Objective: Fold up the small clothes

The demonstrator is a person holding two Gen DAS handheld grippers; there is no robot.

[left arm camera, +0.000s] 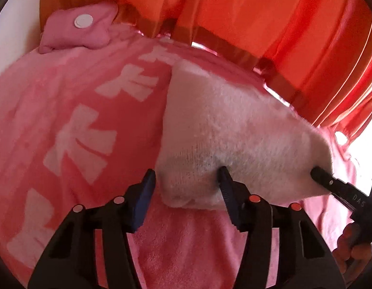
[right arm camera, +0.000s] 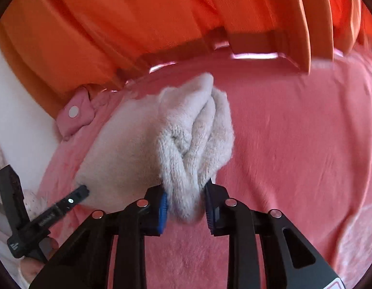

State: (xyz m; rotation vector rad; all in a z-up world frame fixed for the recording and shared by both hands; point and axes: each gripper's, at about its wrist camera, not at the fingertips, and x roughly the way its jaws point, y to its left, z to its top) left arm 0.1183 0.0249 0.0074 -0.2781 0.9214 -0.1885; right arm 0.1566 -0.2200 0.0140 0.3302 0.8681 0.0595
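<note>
The right tongs [right arm camera: 186, 201] are clenched on the bunched end of the white fuzzy garment [right arm camera: 186, 139], hiding its folds. The left tongs [left arm camera: 187, 178] stand released at its other edge, above the pink blanket [left arm camera: 65, 101].

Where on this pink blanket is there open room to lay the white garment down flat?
Bare pink blanket lies right of the white garment, up to the orange curtain. Left is crowded: the other tool and a pink pouch.
</note>
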